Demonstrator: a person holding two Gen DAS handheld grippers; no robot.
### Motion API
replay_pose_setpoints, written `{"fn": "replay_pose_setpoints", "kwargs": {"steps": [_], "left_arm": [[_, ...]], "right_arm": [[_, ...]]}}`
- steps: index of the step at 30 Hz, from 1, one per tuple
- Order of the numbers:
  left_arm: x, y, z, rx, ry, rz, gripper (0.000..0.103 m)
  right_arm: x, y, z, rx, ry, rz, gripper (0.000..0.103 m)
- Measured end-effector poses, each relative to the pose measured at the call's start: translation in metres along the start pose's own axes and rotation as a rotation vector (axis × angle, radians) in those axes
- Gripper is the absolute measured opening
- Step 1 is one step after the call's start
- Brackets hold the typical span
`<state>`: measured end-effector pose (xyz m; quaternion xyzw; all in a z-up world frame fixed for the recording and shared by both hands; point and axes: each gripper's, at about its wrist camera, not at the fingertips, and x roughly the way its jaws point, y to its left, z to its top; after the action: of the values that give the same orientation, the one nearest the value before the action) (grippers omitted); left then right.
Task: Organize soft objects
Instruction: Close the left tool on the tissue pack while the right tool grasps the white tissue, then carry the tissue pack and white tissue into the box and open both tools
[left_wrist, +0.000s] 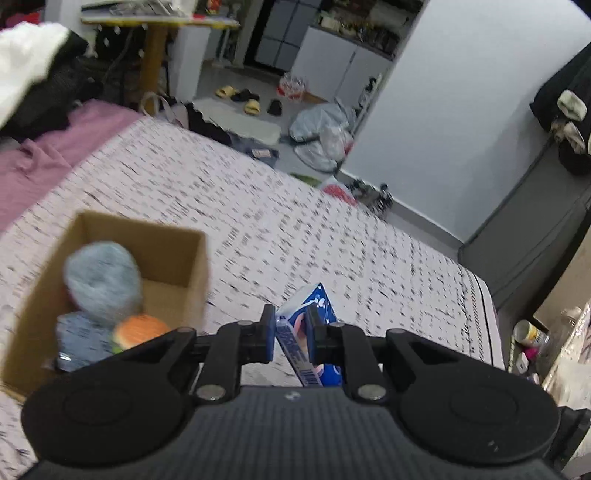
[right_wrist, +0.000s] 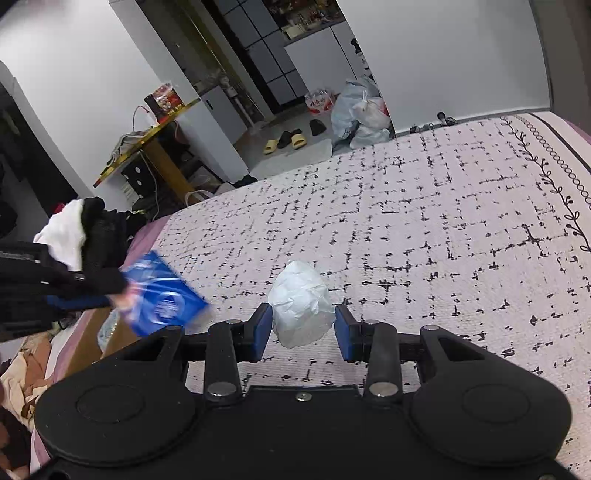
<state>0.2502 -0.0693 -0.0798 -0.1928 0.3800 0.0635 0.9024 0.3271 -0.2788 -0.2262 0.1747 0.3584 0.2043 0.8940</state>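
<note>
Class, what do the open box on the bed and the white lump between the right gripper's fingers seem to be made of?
Box: brown cardboard, matt; plain walls with raw cut edges.
White lump: probably crumpled tissue or thin paper, possibly film; sharp creases, faint sheen.

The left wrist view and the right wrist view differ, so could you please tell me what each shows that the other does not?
Only the left wrist view shows the inside of the cardboard box, with a grey-blue plush and an orange soft toy. Only the right wrist view shows the right gripper, jaws around a white crumpled wad. Both show the blue packet clamped in the left gripper and the patterned bedspread.
</note>
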Motion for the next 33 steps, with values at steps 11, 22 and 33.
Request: {"fn": "replay_pose_setpoints", "kwargs": {"steps": [11, 22, 33], "left_arm": [[-0.057, 0.046, 0.026, -0.094, -0.112, 0.063, 0.015], [-0.068, 0.089, 0.043, -0.161, -0.137, 0.072, 0.015], [-0.048, 0.133, 0.029, -0.252, -0.077, 0.049, 0.015]], "right_arm": [[-0.024, 0.030, 0.011, -0.068, -0.027, -0.015, 0.036], [-0.043, 0.073, 0.032, -0.151, -0.031, -0.017, 0.036], [-0.035, 0.129, 0.043, -0.238, -0.011, -0.001, 0.036]]}}
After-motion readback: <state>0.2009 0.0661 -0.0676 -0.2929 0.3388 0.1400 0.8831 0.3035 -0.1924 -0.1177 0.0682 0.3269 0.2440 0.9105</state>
